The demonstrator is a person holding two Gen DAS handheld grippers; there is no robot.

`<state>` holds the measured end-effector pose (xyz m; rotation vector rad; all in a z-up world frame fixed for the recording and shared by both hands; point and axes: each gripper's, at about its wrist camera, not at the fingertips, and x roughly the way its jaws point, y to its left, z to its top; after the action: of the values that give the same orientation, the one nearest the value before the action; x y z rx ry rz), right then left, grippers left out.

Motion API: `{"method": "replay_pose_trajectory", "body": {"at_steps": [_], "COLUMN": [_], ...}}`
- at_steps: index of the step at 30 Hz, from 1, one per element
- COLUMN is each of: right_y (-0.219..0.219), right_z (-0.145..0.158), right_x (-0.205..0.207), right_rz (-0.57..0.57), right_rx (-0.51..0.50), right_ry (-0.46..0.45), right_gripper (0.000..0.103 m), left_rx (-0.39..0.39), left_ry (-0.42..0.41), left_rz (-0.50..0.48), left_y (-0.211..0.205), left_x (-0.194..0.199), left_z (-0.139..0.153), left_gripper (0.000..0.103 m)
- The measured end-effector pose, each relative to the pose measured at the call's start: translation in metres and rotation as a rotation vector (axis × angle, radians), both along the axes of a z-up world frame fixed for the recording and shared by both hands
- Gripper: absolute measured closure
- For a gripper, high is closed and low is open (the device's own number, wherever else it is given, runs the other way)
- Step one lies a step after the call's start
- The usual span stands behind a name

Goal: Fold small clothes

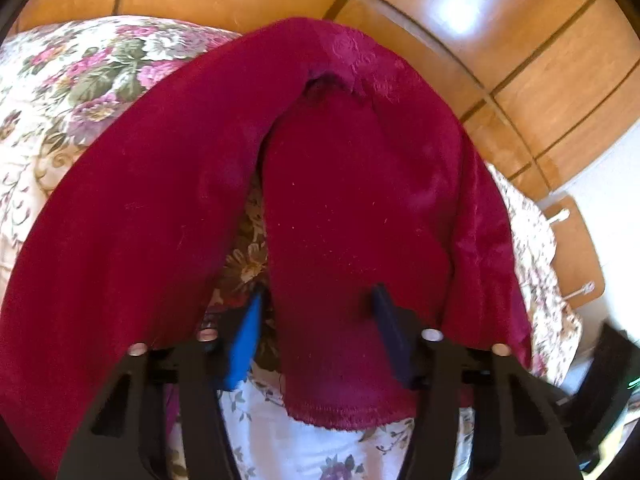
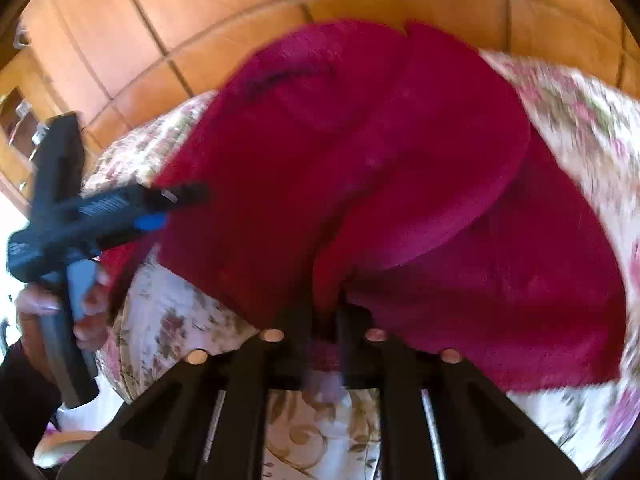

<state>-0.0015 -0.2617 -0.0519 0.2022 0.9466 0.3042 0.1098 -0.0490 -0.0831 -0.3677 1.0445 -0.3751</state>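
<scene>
A dark-red plush fleece garment (image 1: 352,200) lies spread over the floral-print bedspread (image 1: 72,80), filling the middle of both wrist views, its hemmed leg end reaching down toward six o'clock in the left view. The left tongs (image 1: 318,320) stand apart, one blue-padded finger (image 1: 244,340) on the bedspread at seven o'clock of that leg end, the dark finger (image 1: 390,328) resting on top of the fleece; the cloth sits between them but is not visibly pinched. The right tongs (image 2: 324,332) are drawn together at the garment's near edge at six o'clock of their view, and appear clamped on a pinch of fleece, though blur hides the contact. This looks like the gripping step before a fold. Next, the left tongs need to close on the hem, then both hands should lift and carry the edge across evenly.
</scene>
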Motion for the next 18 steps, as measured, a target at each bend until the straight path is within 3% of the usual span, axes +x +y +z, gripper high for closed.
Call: {"method": "replay_pose_trajectory", "body": {"at_steps": [3, 7, 11, 13, 14, 16, 18], "right_y": [-0.037, -0.138, -0.234, -0.272, -0.285, -0.308, -0.313], "right_z": [0.032, 0.070, 0.078, 0.077, 0.075, 0.068, 0.066], "right_x": [0.004, 0.018, 0.049, 0.070, 0.079, 0.093, 0.091], "right_rz": [-0.087, -0.351, -0.604, -0.705, -0.728, -0.769, -0.844], "right_rx": [0.056, 0.165, 0.197, 0.186, 0.190, 0.209, 0.185], "right_ry": [-0.087, -0.170, -0.180, -0.170, -0.162, -0.145, -0.178], "right_gripper": [0.096, 0.096, 0.096, 0.089, 0.081, 0.002, 0.002], "left_rx": [0.007, 0.009, 0.003, 0.000, 0.003, -0.005, -0.025], "left_ry": [0.002, -0.006, 0.001, 0.002, 0.002, 0.010, 0.015], "left_rz": [-0.004, -0.016, -0.016, -0.012, -0.013, -0.009, -0.002], "left_y": [0.000, -0.002, -0.003, -0.002, -0.003, 0.000, 0.004], "left_x": [0.004, 0.004, 0.006, 0.006, 0.006, 0.006, 0.007], "left_z": [-0.004, -0.004, -0.006, -0.006, -0.005, -0.004, -0.003], "left_gripper": [0.063, 0.068, 0.068, 0.068, 0.068, 0.068, 0.068]}}
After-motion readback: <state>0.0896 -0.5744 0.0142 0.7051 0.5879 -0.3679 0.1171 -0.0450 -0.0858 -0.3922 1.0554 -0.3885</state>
